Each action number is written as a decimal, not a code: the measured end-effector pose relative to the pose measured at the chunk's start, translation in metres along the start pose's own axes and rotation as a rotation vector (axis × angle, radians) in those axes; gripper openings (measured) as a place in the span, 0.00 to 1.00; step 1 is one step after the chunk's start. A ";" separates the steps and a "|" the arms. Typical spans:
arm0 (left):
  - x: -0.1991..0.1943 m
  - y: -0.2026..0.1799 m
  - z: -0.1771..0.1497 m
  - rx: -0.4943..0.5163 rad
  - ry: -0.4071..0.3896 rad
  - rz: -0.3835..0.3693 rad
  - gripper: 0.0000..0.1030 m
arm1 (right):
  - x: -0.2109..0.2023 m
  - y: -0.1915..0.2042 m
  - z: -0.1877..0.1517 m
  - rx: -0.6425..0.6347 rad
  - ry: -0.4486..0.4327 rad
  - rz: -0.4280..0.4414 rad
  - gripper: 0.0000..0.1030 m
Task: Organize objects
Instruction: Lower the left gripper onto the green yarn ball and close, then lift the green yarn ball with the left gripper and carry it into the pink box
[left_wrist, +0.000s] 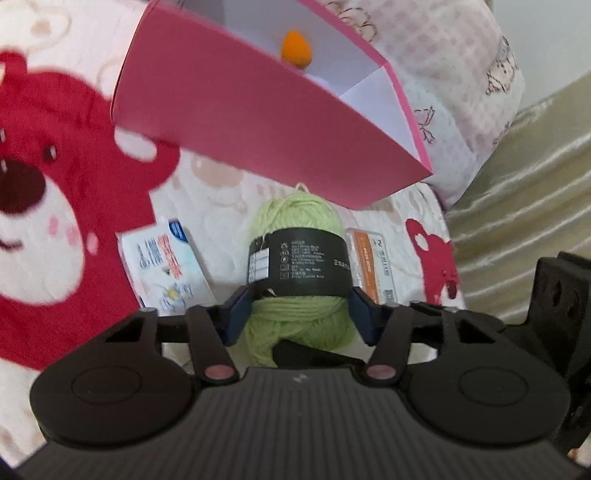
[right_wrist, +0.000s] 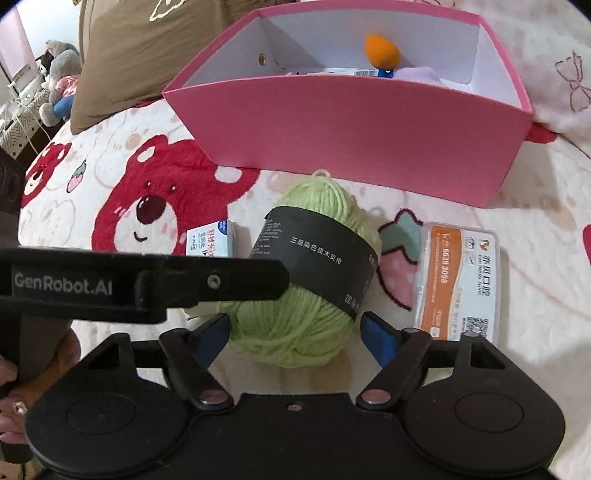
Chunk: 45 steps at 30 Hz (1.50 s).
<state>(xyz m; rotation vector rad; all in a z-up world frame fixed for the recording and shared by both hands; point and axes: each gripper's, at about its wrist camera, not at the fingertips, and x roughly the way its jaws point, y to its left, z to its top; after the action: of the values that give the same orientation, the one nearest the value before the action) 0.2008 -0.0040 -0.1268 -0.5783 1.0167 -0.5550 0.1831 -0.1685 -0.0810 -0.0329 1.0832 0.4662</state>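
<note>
Green yarn ball (left_wrist: 295, 321) with a black paper band, lying on the bear-print blanket (right_wrist: 74, 221) of the bed, just in front of the pink box (right_wrist: 351, 140). Roughly mid-bed, well in from the edge by the shiny beige fabric.

Left claw (left_wrist: 300, 314) clenched on it, blue pads pressed into both sides of the yarn right at the band. Right claw (right_wrist: 295, 332) straddling the same ball from the near side but released. One pad looks to be brushing the wool, the other clearly off it with a gap.

Small blue-and-white tissue pack (right_wrist: 210, 240) just beside the yarn on the big-bear side. Orange-and-white plastic case (right_wrist: 458, 280) near it on the other side. Box already holding an orange egg-shaped thing (right_wrist: 382, 51) plus a few bits too hidden to make out.
</note>
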 end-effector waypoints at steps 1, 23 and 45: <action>0.001 0.002 -0.001 -0.006 -0.007 0.001 0.52 | 0.002 0.000 0.001 0.008 0.005 0.004 0.74; 0.016 0.000 -0.013 -0.022 -0.008 0.007 0.51 | 0.007 0.006 -0.001 -0.056 0.020 -0.048 0.64; -0.019 -0.017 -0.018 -0.055 -0.001 -0.014 0.54 | -0.028 0.041 -0.011 -0.247 -0.077 -0.057 0.64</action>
<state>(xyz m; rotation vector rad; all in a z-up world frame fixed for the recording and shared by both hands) 0.1740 -0.0069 -0.1107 -0.6353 1.0301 -0.5405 0.1477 -0.1444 -0.0544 -0.2603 0.9419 0.5436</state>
